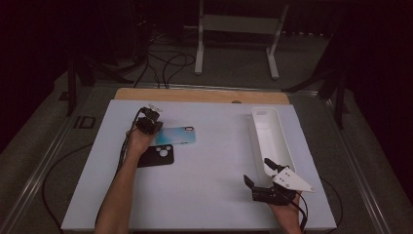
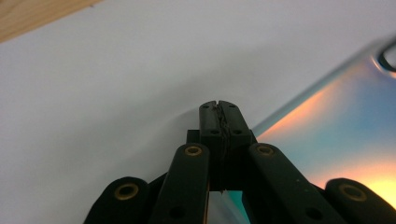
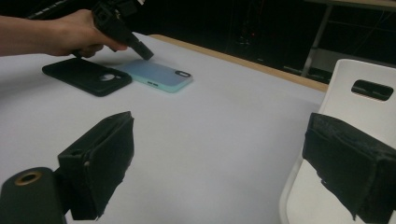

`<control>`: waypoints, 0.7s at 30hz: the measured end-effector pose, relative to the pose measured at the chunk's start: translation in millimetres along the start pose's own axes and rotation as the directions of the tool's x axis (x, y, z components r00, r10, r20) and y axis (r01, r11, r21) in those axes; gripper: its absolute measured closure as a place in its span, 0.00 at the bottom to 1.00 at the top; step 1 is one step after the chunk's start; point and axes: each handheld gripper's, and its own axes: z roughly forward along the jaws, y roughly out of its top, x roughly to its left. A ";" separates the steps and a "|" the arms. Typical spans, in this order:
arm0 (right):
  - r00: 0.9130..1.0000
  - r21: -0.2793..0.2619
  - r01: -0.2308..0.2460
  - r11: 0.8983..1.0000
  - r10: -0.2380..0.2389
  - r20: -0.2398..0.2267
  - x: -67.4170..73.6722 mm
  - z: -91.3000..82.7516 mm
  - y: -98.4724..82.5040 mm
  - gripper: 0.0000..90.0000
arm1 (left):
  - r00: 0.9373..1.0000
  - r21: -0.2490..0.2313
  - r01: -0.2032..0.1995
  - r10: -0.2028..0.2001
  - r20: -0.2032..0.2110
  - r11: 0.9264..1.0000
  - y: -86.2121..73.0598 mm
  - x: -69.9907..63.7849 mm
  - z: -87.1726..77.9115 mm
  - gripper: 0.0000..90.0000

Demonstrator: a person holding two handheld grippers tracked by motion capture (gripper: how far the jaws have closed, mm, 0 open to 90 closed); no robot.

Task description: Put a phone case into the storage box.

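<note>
A teal phone case (image 1: 179,135) with a gradient back lies face down on the white table sheet (image 1: 209,165), and a black phone case (image 1: 157,156) lies just in front of it. My left gripper (image 1: 157,127) points down at the teal case's left end. In the left gripper view its jaws are pressed together (image 2: 219,109) at the edge of the teal case (image 2: 336,126), with nothing visible between the pads. The right gripper view shows that tip (image 3: 145,53) touching the teal case (image 3: 159,75). My right gripper (image 1: 258,171) stands open at the front right, empty (image 3: 224,158).
A long white tray (image 1: 287,151) lies along the table's right side, just beyond my right gripper, and its near end (image 3: 336,84) has a handle slot. A wooden strip (image 1: 195,95) runs along the far table edge. Cables and a white stand lie on the floor behind.
</note>
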 end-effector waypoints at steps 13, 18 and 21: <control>1.000 -0.003 -0.001 1.000 0.001 0.005 0.4 0.1 0.2 0.10 | 0.996 0.027 -0.056 0.054 0.073 0.998 -22.0 -24.2 -20.4 0.99; 1.000 -0.004 0.000 1.000 0.000 0.005 0.8 0.5 0.3 0.10 | 0.996 0.023 -0.042 0.040 0.075 0.999 -22.2 -23.5 -20.4 0.96; 1.000 -0.002 -0.001 1.000 0.001 0.008 -0.2 0.0 0.3 0.10 | 0.997 0.015 -0.032 0.031 0.074 0.999 -22.7 -22.1 -20.6 0.94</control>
